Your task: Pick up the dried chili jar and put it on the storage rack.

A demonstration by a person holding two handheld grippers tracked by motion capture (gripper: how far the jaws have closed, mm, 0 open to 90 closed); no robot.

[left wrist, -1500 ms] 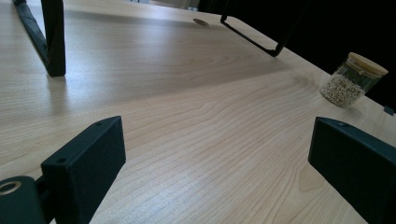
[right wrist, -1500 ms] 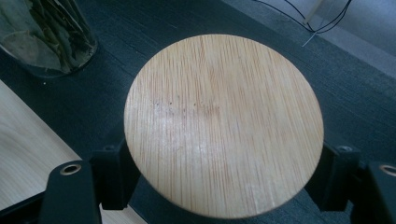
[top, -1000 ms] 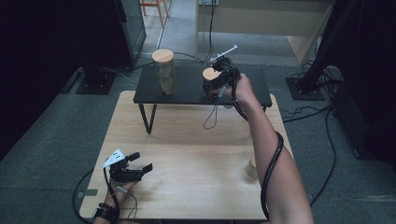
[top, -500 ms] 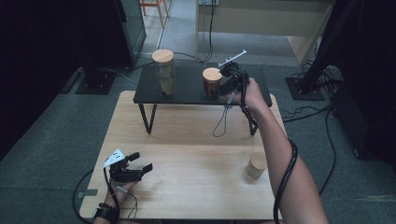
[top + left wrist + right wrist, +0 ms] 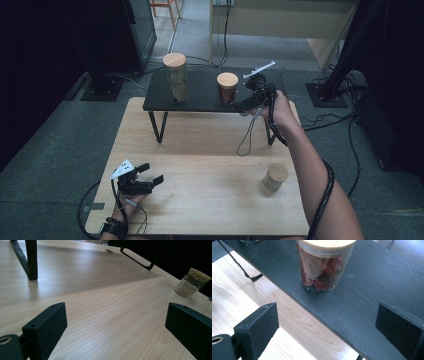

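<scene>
The right gripper (image 5: 248, 104) hangs at the black shelf's (image 5: 367, 302) edge, its jaws spread with nothing between them, having just been opening; the red jar (image 5: 325, 263) stands on the shelf ahead of them, apart; the left gripper (image 5: 150, 181) rests low over the bench (image 5: 210, 150), jaws spread and empty; the grain jar (image 5: 192, 283) stands well off to their right, perhaps near the bench's edge.

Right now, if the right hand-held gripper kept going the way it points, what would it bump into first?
Probably the jar of red contents on the black shelf, straight ahead between its open jaws.
</scene>
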